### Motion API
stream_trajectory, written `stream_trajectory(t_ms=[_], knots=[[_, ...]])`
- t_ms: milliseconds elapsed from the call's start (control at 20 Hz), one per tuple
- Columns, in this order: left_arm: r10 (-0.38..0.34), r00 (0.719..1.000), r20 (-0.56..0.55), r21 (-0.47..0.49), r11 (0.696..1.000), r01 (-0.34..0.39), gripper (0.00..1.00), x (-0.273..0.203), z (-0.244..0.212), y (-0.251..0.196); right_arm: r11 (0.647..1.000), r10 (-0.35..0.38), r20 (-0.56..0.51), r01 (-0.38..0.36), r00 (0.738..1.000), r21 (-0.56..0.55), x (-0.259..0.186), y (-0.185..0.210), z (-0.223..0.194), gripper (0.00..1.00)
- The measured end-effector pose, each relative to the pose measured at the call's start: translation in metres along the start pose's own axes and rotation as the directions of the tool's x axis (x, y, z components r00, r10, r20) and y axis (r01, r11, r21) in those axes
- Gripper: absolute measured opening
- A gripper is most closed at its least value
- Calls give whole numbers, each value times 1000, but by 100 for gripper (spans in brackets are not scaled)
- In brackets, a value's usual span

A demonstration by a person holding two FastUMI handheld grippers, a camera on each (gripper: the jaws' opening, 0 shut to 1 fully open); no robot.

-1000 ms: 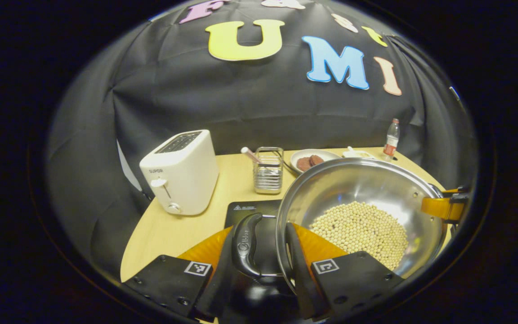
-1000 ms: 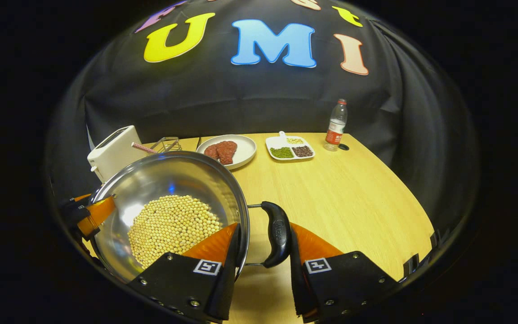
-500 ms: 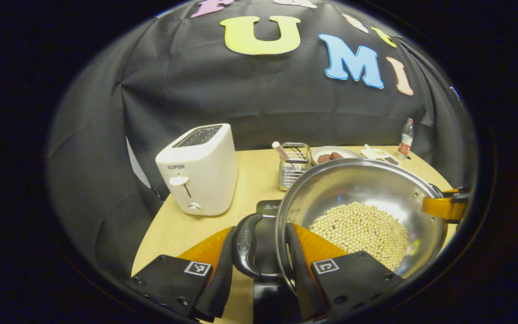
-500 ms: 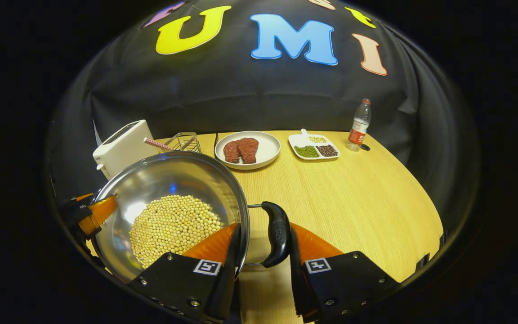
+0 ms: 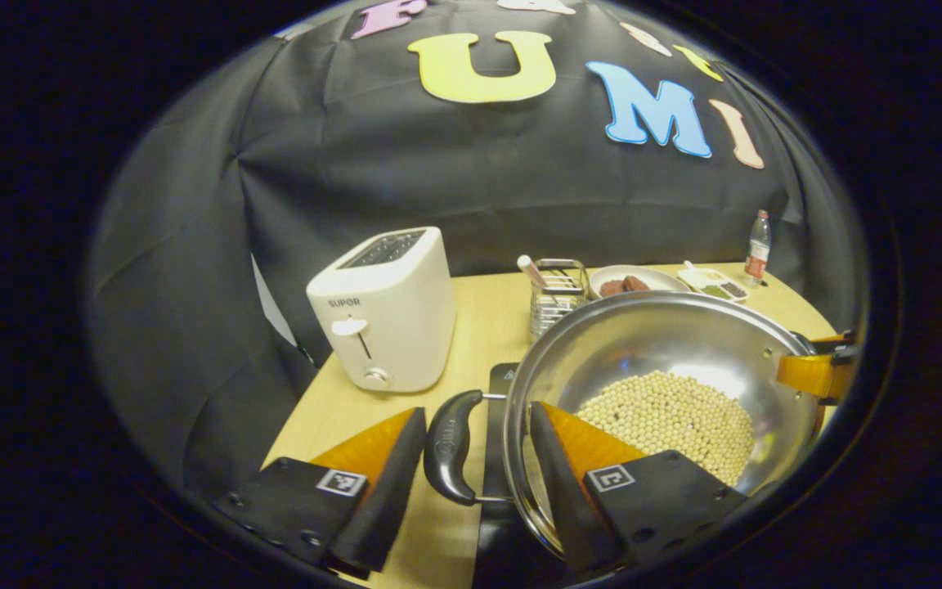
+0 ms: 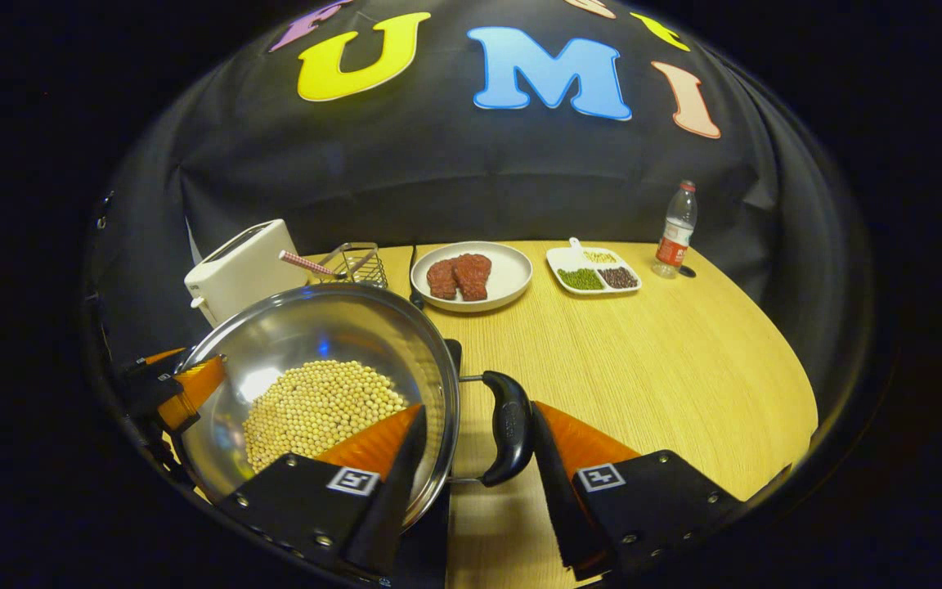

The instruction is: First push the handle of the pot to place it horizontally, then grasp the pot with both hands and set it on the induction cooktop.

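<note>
The left tool (image 5: 471,458) stands wide, its fingers clear of the pot's black side handle (image 5: 448,446) and rim. The steel pot (image 5: 667,384), holding pale beans, appears set on the dark induction cooktop (image 5: 500,388). The right tool (image 6: 475,454) is likewise spread around its handle (image 6: 510,427), so only withdrawal seems left. The right gripper view alone shows the bench (image 6: 667,360) stretching past the plate of meat (image 6: 471,275).
</note>
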State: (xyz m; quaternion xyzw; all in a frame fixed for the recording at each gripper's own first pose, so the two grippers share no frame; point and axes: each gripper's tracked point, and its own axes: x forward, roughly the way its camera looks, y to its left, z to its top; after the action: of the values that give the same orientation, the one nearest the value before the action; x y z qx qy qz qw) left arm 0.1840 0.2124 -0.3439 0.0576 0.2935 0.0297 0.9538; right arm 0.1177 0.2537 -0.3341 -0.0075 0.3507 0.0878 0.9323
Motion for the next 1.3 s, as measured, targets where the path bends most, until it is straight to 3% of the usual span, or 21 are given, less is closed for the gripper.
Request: stream_trajectory(t_ms=[50,100,350,750,1150,1300], knots=[[17,1000,26,-3,1000,-17,100,-6,7,0,1000,0,20,0,1000,-9,1,-5,2,96],[39,998,45,-9,999,-39,100,-14,13,0,1000,6,37,-6,999,-12,-6,-6,6,100],[94,983,157,-34,995,-89,98,-66,59,-20,1000,-12,161,15,987,-15,-44,-50,34,98],[41,950,311,-63,998,-23,98,-151,124,-103,997,-45,335,61,941,-36,-131,-121,73,98],[20,912,411,-73,997,11,99,-233,158,-168,997,-54,396,72,917,-32,-199,-184,67,98],[42,897,440,-90,996,-2,98,-266,157,-174,997,-52,425,69,904,-26,-223,-201,67,98]])
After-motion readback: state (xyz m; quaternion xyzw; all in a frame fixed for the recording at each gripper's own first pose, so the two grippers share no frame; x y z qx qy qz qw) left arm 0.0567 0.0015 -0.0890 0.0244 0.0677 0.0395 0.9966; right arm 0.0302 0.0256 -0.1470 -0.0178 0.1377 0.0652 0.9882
